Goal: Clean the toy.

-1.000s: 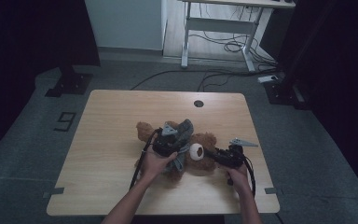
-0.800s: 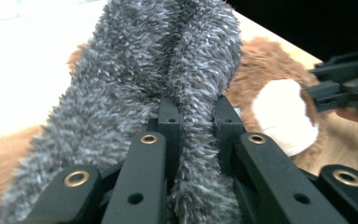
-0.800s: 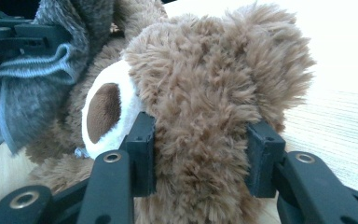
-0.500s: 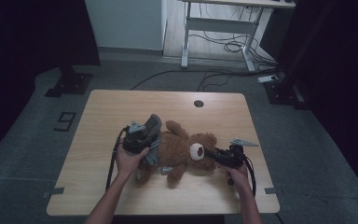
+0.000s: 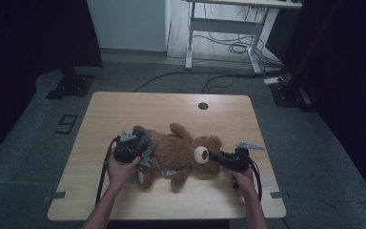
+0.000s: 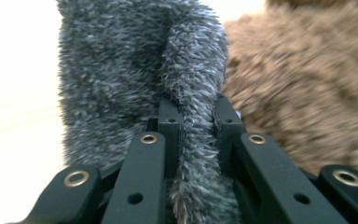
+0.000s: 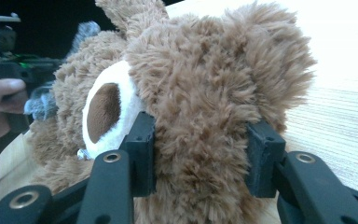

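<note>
I've got my left gripper (image 5: 140,148) clenched on a fold of grey fuzzy cloth (image 6: 135,84) at about nine o'clock of the teddy bear (image 5: 178,155), pulling it clear of the body. My right gripper (image 5: 215,156), at three o'clock, is clamped on the bear's head (image 7: 205,93) (to pin it down, I judge). The bear lies mid-desk (image 5: 138,107), head to the right.

wooden table (image 5: 124,107), grey floor (image 5: 38,119), white desk frame (image 5: 224,26) with cables (image 5: 228,47)
</note>
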Motion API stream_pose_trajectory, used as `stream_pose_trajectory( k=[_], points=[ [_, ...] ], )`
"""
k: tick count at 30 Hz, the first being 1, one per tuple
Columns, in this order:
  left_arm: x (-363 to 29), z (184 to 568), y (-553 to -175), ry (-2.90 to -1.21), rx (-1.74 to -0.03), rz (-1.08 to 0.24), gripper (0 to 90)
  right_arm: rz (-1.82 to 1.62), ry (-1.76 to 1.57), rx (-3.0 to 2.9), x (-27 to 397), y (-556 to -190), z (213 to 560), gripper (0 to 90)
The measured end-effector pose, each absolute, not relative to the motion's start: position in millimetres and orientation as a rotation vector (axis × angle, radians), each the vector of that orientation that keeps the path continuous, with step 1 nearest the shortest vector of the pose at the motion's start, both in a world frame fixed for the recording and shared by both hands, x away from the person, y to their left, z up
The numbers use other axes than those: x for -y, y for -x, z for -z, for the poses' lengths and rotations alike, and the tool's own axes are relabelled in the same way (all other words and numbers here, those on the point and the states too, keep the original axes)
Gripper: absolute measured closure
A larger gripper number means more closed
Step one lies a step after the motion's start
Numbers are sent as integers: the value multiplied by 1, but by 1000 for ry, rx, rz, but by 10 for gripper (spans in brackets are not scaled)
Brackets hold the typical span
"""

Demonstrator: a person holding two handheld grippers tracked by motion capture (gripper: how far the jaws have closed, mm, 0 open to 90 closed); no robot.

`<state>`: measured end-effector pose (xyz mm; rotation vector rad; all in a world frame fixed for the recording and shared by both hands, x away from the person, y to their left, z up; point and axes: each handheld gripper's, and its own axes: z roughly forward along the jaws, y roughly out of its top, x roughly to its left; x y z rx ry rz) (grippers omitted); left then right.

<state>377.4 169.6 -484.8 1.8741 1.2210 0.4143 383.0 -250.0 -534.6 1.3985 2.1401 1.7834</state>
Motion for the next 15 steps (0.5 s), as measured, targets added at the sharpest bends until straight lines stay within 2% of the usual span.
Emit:
stream_pose_trajectory(
  k=[2, 8, 11, 15],
  points=[
    [-160, 469, -373, -1886, -1169, -453, 776, -1786, -1402, -2139, 250, -383, 535, 537],
    [-110, 430, -363, -1877, -976, -409, 776, -1780, -1404, -2130, 249, -383, 535, 537],
    [-75, 429, -369, -1922, -926, -388, 775, -1773, -1402, -2129, 249, -382, 534, 537],
    [-39, 450, -389, -2031, -942, -365, 772, -1777, -1404, -2122, 248, -382, 534, 537]
  ],
)
